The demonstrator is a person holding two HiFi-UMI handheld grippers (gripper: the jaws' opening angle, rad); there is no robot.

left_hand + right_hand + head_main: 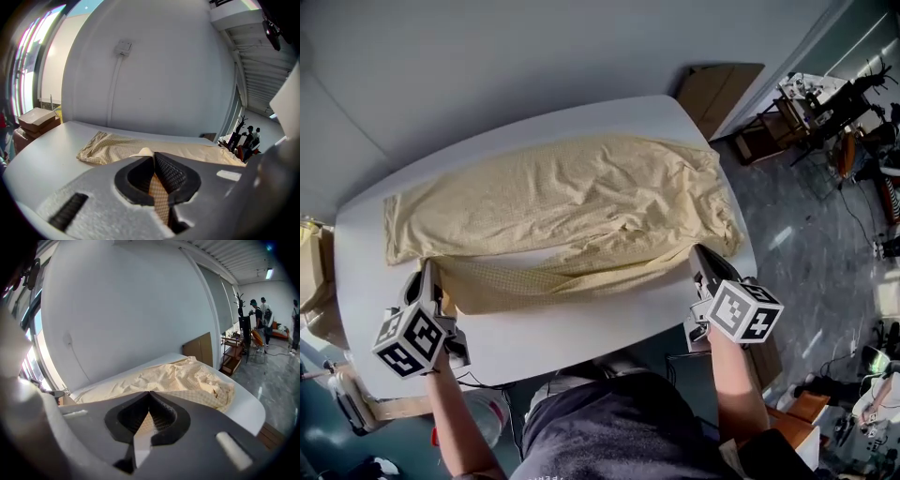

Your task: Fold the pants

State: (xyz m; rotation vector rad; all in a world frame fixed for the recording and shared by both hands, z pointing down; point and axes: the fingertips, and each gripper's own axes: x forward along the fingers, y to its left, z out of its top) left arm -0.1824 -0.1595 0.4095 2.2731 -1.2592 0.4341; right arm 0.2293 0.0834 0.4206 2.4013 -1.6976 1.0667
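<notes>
Pants (572, 202), pale yellow and creased: where do we find them from the head view?

We see them spread lengthwise, left to right, over the white table (534, 337), covering most of its far half. The left gripper (425, 272) meets their near edge at the left end, and the right gripper (698, 251) meets it at the right end.

And in the left gripper view, how do we read the jaws?

We read them pressed together, with a strip of the checked yellow fabric pinched between the pads. Beyond the tips we see the rest of the garment lying on the tabletop, running off to the right. A grey wall (154, 70) stands behind, and a cardboard box (37, 119) sits at the far left.

Do we say the same of the right gripper view?

We do: the jaws are closed on the same fabric, a sliver of it showing in the slot between them. The cloth lies rumpled just beyond, reaching the table's right end. A cardboard sheet (199, 350) leans on the wall, and we make out people (260, 310) standing far off at the right
</notes>
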